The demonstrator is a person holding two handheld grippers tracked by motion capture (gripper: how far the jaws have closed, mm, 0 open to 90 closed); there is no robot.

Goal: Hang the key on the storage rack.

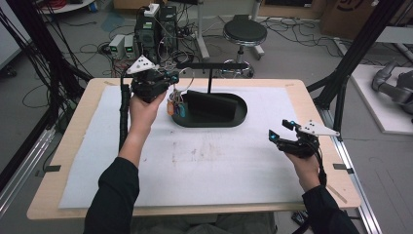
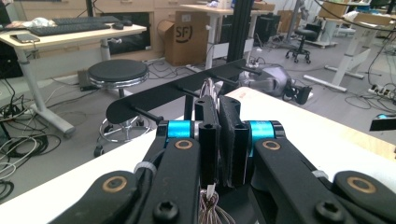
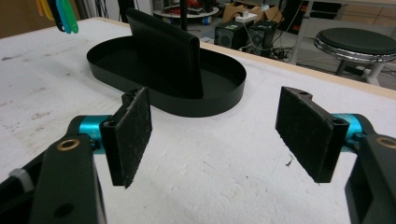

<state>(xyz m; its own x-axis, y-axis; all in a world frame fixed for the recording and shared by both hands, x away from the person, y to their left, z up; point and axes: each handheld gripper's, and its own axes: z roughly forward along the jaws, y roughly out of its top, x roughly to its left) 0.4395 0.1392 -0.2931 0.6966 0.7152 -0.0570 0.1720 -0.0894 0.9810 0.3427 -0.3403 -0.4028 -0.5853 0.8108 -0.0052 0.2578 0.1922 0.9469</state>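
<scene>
Left gripper [image 2: 219, 140] pinched a wire loop [image 2: 208, 91] just short of the rack's pegs [image 2: 144, 113]; loop could slip off; right gripper [image 3: 224, 135] gaped empty

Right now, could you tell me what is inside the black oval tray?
The black oval tray holds an upright black wallet-like block and the post of a rack. At its left end the left claw dangles colourful tags. The block hides the floor behind it.

Matt black plastic tray [image 3: 224, 95] on a rough white foam mat [image 1: 219, 165]; pale wooden table [image 1: 78, 131]; the right claw's [image 3: 224, 140] pads [image 3: 135, 130] look coarse and felt-like.
</scene>
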